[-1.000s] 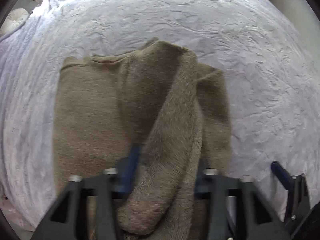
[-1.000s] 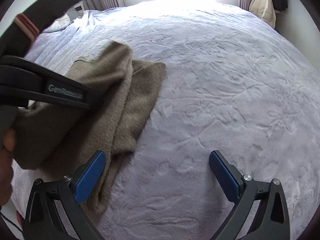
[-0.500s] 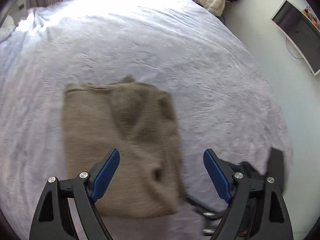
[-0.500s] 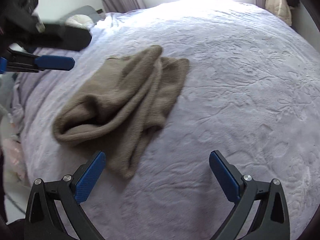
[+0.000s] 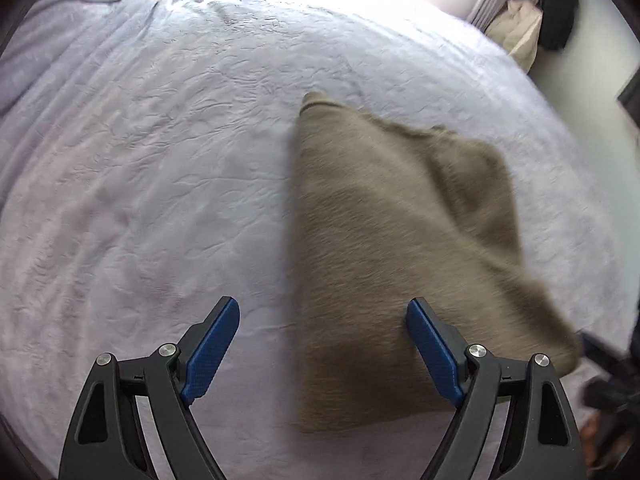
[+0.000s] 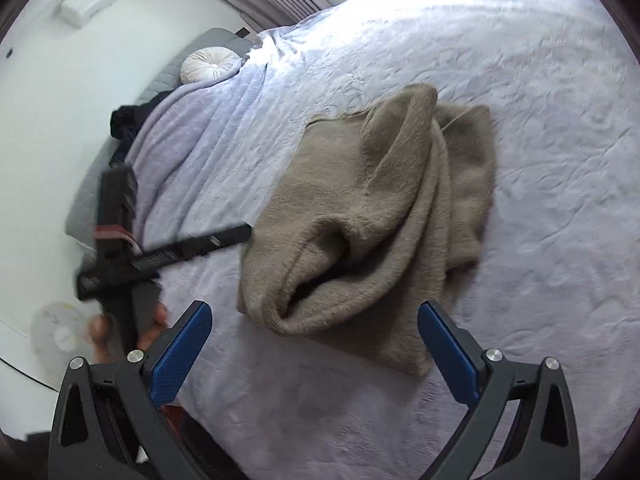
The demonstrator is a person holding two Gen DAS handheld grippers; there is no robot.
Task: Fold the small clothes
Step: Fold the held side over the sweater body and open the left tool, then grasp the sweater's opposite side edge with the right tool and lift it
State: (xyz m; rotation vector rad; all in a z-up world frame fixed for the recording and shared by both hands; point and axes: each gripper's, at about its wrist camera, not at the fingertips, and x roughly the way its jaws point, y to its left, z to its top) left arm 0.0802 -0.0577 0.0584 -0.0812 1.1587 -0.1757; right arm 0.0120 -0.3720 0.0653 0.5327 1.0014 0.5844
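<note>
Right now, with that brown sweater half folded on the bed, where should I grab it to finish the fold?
Probably the rolled near edge of the brown sweater, where the bunched fold gapes open and stands up off the bedspread. Come in low from the near side with the right gripper, whose jaws are open and empty, one finger sliding under the roll. The flat far part gives little to pinch.

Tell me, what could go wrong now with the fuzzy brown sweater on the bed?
The sweater lies bunched, with a rolled-over hump and loose folds, so a new fold on top might come out lumpy. Both the left gripper and the right gripper are open and holding nothing; a pinch could catch several layers at once. The bedspread is soft and wrinkly, so it might get grabbed too.
</note>
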